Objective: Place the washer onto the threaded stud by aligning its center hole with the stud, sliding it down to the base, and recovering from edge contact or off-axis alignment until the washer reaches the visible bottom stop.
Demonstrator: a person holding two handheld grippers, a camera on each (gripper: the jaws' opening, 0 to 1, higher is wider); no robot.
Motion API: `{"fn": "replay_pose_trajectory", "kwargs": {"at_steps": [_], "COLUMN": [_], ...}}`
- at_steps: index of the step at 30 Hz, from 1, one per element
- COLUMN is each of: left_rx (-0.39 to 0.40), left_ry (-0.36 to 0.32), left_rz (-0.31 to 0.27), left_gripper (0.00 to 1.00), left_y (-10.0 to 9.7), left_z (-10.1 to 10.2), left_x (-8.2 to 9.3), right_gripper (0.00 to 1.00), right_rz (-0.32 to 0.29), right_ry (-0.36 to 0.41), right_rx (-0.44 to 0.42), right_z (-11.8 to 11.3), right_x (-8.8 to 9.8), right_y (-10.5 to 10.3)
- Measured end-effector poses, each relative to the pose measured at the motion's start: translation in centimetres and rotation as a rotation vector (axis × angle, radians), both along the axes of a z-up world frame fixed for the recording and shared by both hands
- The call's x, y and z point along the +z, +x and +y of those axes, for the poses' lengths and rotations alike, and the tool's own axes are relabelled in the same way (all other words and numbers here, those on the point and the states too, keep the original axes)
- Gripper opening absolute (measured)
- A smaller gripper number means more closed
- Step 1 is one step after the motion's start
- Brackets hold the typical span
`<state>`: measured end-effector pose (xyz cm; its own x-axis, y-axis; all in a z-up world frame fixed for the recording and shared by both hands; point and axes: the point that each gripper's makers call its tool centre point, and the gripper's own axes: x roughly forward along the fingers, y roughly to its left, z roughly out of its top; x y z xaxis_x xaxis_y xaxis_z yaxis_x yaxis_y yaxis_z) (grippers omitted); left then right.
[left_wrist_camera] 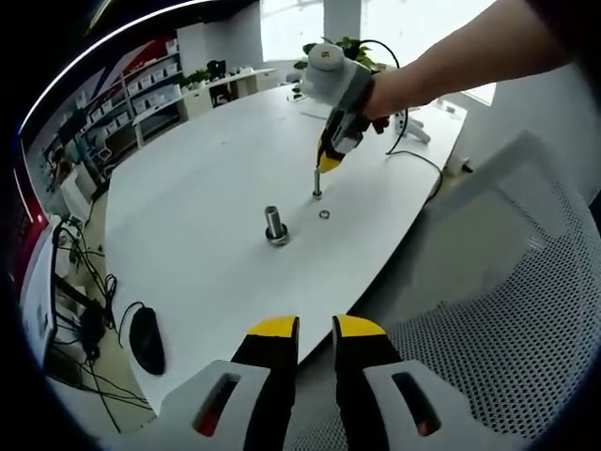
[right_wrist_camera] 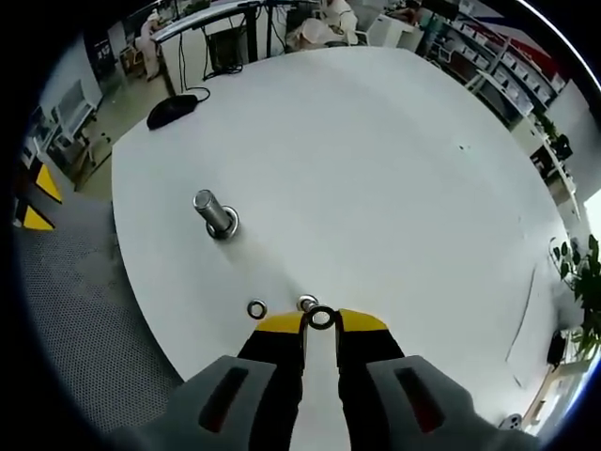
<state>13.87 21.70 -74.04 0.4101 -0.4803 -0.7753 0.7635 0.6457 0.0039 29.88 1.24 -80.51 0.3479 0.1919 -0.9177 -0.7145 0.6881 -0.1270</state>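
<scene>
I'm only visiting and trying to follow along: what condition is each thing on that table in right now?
Right tongs: shut on a washer, above the thin stud.
Thin stud: upright, bare.
Spare washer: flat on the table.
Thick bolt: standing upright, untouched.
Left tongs: slightly apart, holding nothing.

table [right_wrist_camera: 394,169] open | obstacles: thick bolt [right_wrist_camera: 215,214], spare washer [right_wrist_camera: 256,309]

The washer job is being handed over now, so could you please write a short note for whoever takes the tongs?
Right tongs: shut on a washer, held just above the thin stud.
Left tongs: empty, slightly apart, held back off the table edge.
A spare washer lies flat beside the stud; a thicker bolt stands further off.
Done: washer picked up and brought over the stud.
Left: centre the hole, slide it down to the base.
</scene>
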Motion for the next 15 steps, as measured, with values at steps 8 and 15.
{"fn": "replay_pose_trajectory", "kwargs": {"at_steps": [8,15], "left_rx": [0.013,0.006], "left_ry": [0.004,0.013], "left_rz": [-0.006,-0.005], "left_gripper": [0.12,0.12], "left_y": [0.19,0.07], "left_z": [0.22,0.09], "left_x": [0.04,-0.07], "right_gripper": [0.14,0.14], "right_rz": [-0.008,-0.013], "right_ry": [-0.005,-0.004], "right_rx": [0.021,0.044], "right_z": [0.20,0.39], "right_x": [0.23,0.30], "right_y": [0.11,-0.04]}}
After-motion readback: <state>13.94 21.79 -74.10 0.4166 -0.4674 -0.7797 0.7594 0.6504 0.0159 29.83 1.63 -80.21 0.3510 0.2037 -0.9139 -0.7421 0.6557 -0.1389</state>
